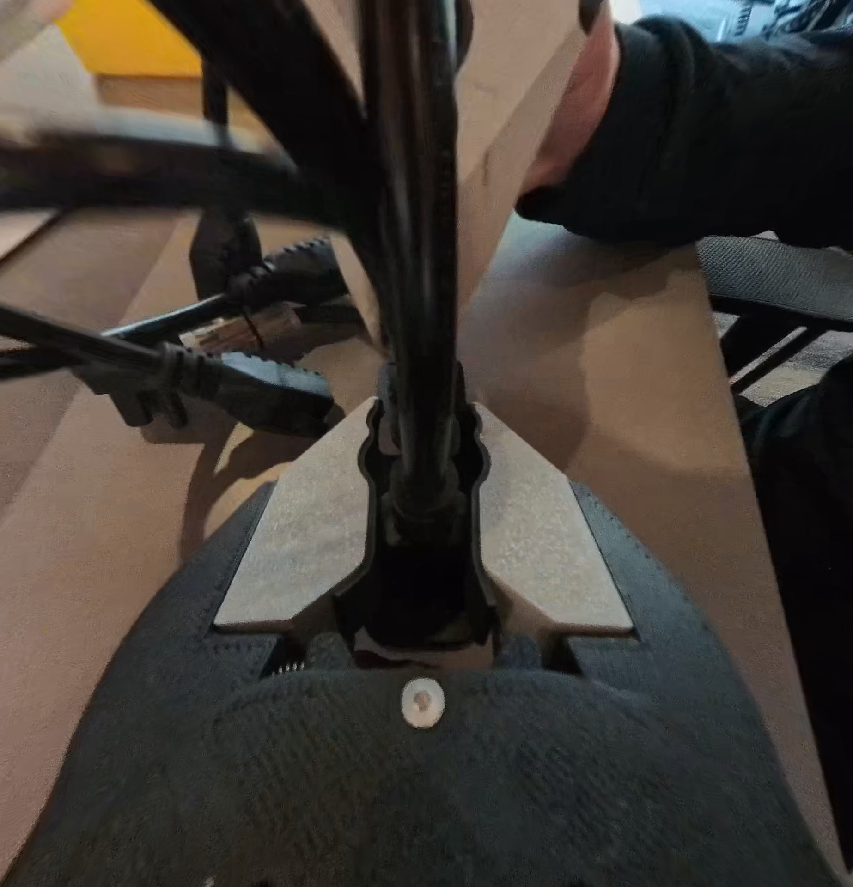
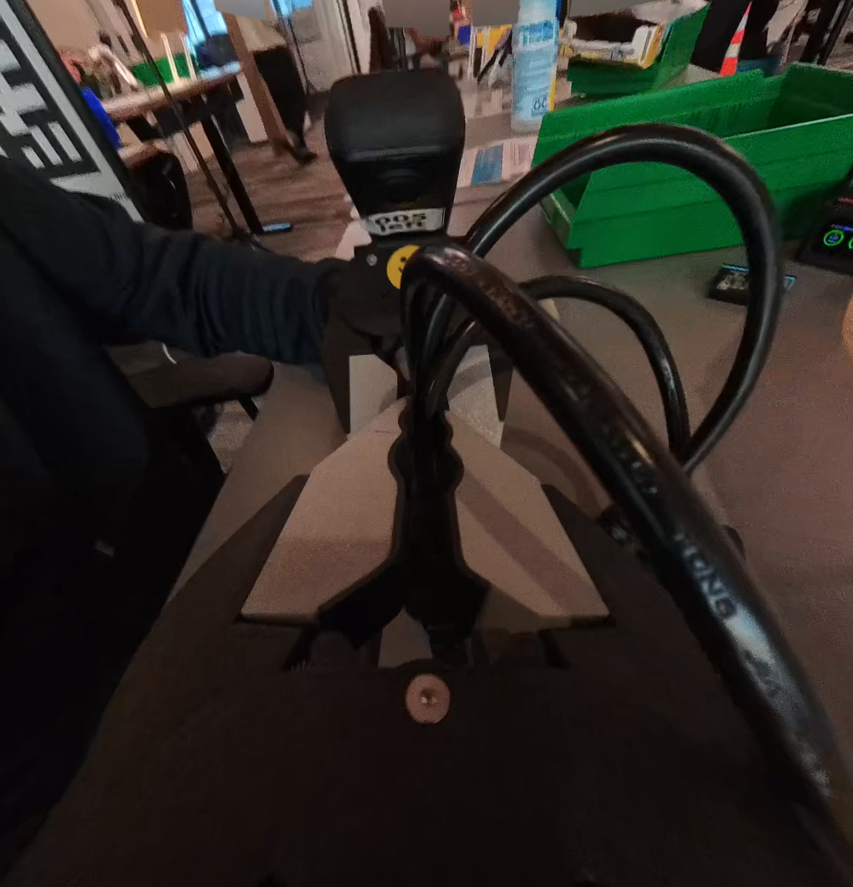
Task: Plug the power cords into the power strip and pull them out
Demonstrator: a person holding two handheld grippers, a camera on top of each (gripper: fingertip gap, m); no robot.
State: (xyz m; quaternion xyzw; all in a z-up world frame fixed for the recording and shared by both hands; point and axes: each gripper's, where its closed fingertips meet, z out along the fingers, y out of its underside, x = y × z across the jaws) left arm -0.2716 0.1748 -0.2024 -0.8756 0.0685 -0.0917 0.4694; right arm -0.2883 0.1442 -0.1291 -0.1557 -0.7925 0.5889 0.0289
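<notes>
In the left wrist view my left gripper is shut on the thick end of a black power cord, and the cable runs straight up out of the fingers. Two loose black plugs lie on the brown table to the left. In the right wrist view my right gripper is shut on a bundle of black cords. The cords loop up and to the right. The left gripper faces it just beyond, on the same bundle.
Green bins stand at the back right of the table. A dark device with lit round displays stands beside them. A person's black sleeve reaches in from the left. A chair stands past the table edge. My hands' fingertips stand some 8 cm from each other.
</notes>
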